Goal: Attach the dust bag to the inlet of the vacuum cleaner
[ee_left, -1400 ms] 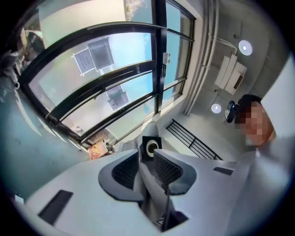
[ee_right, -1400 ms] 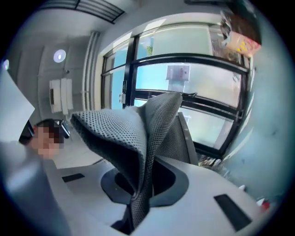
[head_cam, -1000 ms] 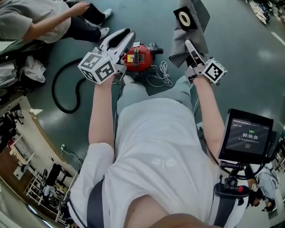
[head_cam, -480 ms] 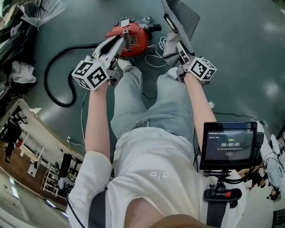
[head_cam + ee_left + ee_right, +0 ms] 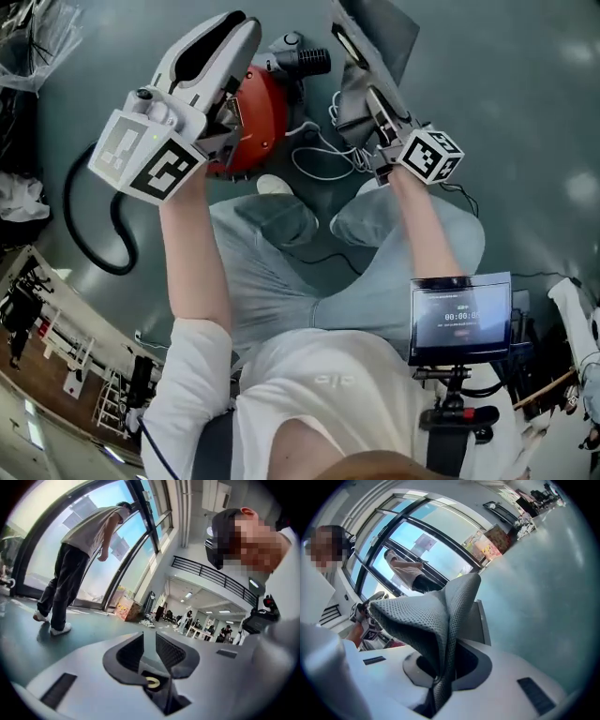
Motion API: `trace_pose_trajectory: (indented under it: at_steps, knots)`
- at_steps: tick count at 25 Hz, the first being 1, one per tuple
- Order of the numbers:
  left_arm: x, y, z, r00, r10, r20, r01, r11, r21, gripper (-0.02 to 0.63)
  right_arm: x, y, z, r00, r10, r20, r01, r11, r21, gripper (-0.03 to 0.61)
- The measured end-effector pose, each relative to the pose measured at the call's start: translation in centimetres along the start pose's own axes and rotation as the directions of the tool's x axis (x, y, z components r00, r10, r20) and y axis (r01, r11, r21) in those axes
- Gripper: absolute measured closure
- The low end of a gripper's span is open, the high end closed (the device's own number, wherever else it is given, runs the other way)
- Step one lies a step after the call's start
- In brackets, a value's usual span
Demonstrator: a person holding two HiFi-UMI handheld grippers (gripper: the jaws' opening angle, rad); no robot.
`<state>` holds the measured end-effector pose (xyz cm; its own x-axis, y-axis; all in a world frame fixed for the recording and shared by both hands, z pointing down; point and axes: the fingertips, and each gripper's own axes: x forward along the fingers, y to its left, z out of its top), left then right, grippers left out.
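Your right gripper (image 5: 440, 674) is clamped on the dust bag (image 5: 426, 616). In the right gripper view the jaws are pressed together on a fold of the grey mesh fabric. The fabric rises out of the jaws and spreads to the left. Behind the fabric there is a flat, stiff grey panel of the bag.

In the head view this gripper points away from you, and the bag hangs over the green floor (image 5: 525, 94) at the top of the picture. The bag is just to the right of a black round part (image 5: 305, 61) of the vacuum cleaner (image 5: 258, 122). I cannot tell whether it touches that part.

Your left gripper (image 5: 151, 651) holds nothing. In the left gripper view its two ribbed pads stand a little apart, with a narrow free gap between them. In the head view this gripper is raised in front of the red body of the vacuum cleaner and hides a big part of it.

The vacuum cleaner stands on the floor in front of your knees. Its black hose (image 5: 84, 220) makes a curve to the left. A thin white cord (image 5: 323, 155) lies in loops between the red body and your right gripper.

A small screen (image 5: 461, 317) is mounted at your right side, close to your body. Far behind the left gripper, a person (image 5: 75, 550) stands beside the big windows.
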<state>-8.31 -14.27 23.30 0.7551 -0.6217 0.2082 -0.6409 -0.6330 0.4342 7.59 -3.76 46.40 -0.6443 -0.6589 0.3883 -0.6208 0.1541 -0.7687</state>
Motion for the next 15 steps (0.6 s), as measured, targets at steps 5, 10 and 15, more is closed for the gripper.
trace_pose_trajectory:
  at_steps: [5, 10, 15]
  knots:
    - [0.2, 1.2, -3.7, 1.000, 0.017, 0.009, -0.019, 0.984, 0.178, 0.528, 1.8, -0.3, -4.2, 0.986, 0.125, -0.109, -0.149, 0.958, -0.246, 0.545]
    - [-0.6, 2.6, -3.9, 0.999, 0.004, 0.051, -0.017, 0.966, 0.258, 0.528, 4.1, 1.1, -4.9, 0.963, 0.099, -0.249, -0.245, 0.704, -0.666, 0.545]
    - [1.7, 4.6, -4.9, 0.999, 0.000, -0.032, 0.010, 0.954, 0.299, 0.528, 3.1, 3.8, -7.9, 0.927, 0.121, -0.356, -0.371, 0.451, -0.812, 0.545]
